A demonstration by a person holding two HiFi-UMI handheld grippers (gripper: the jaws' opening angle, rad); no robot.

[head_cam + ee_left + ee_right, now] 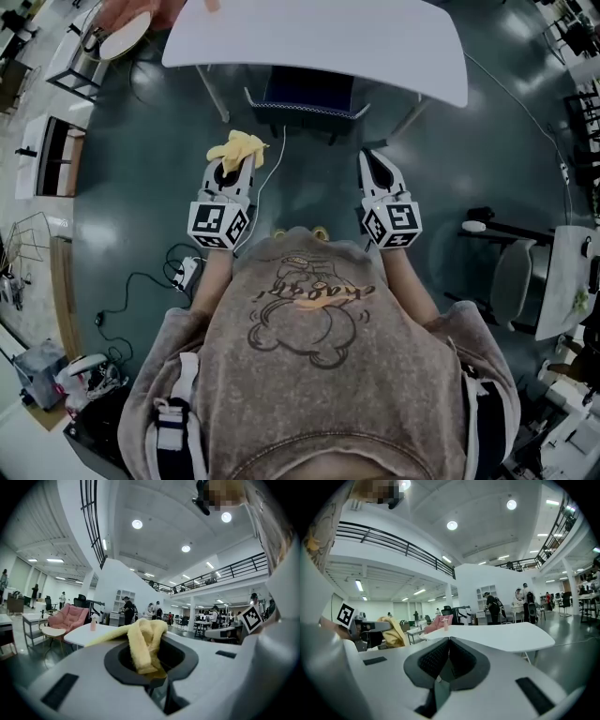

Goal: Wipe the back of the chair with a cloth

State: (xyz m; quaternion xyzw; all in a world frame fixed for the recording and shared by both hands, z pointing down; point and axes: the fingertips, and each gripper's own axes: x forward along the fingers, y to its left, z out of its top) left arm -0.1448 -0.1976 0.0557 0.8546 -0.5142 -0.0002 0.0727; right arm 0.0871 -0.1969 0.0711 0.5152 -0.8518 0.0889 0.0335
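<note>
In the head view a dark blue chair (307, 94) is tucked under the white table (375, 47) ahead of me. My left gripper (232, 167) is held up in front of my chest, shut on a yellow cloth (236, 148) that bunches over its tips. In the left gripper view the cloth (143, 641) hangs folded between the jaws. My right gripper (368, 157) is level with the left one, shut with nothing in it; its pads (436, 656) meet in the right gripper view, where the cloth (393, 632) shows at the left. Both grippers are well short of the chair.
A grey chair (511, 277) and a desk stand at the right. A power strip (187, 272) and black cable (131, 286) lie on the dark floor at the left. A pink armchair (70, 616) and several people stand far off beyond the table.
</note>
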